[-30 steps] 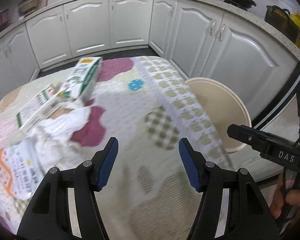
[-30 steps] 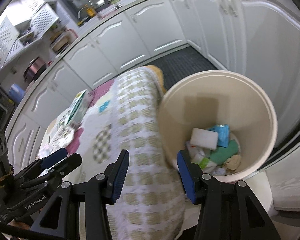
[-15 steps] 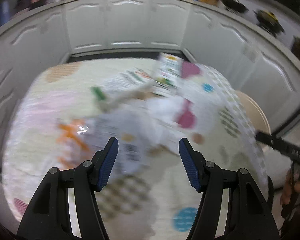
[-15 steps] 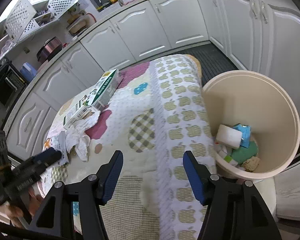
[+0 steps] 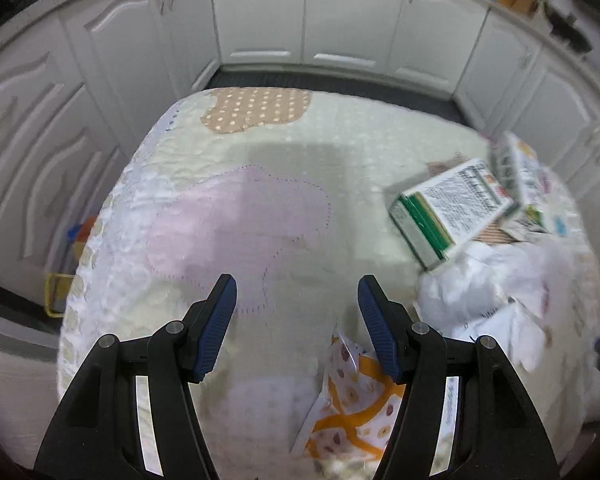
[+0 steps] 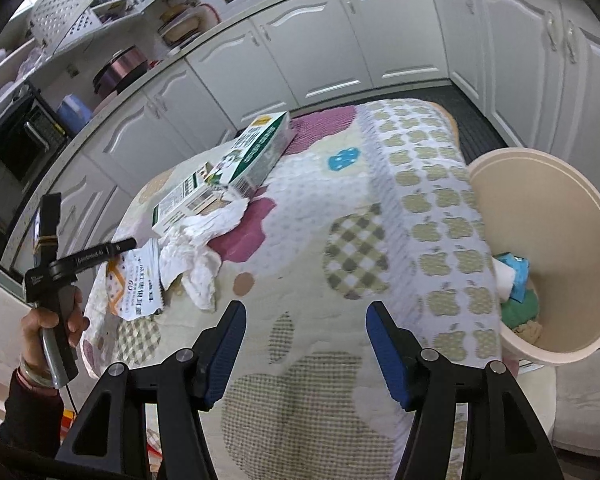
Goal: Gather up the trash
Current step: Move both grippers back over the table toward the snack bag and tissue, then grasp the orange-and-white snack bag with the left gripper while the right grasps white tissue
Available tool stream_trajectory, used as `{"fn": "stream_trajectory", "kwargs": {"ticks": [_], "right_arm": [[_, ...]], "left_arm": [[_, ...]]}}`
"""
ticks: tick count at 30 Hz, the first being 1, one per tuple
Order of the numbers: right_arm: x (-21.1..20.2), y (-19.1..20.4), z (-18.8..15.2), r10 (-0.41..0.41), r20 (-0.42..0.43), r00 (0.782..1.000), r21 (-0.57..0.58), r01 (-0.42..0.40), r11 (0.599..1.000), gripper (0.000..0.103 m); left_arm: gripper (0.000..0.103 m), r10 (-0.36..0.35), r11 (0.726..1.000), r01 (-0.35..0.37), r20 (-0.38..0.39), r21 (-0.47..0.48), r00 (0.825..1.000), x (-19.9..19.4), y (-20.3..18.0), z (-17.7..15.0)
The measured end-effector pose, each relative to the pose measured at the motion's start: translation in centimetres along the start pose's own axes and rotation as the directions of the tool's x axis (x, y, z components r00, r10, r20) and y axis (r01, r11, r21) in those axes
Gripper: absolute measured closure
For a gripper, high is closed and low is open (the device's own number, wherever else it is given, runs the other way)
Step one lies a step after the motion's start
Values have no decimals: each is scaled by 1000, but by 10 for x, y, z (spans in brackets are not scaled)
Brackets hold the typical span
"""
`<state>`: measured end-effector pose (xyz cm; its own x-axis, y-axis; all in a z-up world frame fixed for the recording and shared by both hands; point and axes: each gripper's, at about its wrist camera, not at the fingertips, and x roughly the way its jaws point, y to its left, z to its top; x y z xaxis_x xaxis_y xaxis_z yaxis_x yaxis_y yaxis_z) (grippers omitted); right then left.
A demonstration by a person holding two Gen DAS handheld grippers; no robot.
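**Fingers apart, trash on quilted surface**

Fingers of the left gripper stand wide apart and hold nothing, positioned above the quilted surface. An orange-and-white wrapper lies flat directly beneath the right finger. Beyond it, to the right, crumpled white paper rests against a green-and-white carton, with a second carton just behind and touching it.

Fingers of the right gripper are also apart and empty, above the patterned cloth. In the right wrist view, the same paper, wrapper and cartons lie toward the far left portion of the surface. The person's left hand holds the other tool beside the wrapper. A beige bin stands at the right edge of the surface, containing blue, green and white items. White cabinets line the background.
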<state>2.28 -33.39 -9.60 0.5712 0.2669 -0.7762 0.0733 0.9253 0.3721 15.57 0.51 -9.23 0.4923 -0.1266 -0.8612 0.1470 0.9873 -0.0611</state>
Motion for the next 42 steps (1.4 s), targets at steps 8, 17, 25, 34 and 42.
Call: {"fn": "stream_trajectory", "kwargs": {"ticks": [8,17,25,34,42], "right_arm": [[21,12,2,25,-35,999,-7,-25,1000,42],[28,33,3,42,-50,998,-53,-45,998,42],[32,45,3,49,-64,997,-53,-53,997,37],[38,59,8,48,-87,995,-76,-55,996,32],[66,84,27,63,-105,992,-103,-74,992,28]], "left_arm": [[41,-9,1000,9,-53,5,999,-24,26,-41],[41,-79,997,78,-48,-23,996,-54,42,-69],[23,-244,970,244,-12,5,970,-79,19,-62],[23,-163,965,169,-46,199,986,-62,-26,-78],[23,-71,972,77,-36,221,997,-40,-27,-72]]}}
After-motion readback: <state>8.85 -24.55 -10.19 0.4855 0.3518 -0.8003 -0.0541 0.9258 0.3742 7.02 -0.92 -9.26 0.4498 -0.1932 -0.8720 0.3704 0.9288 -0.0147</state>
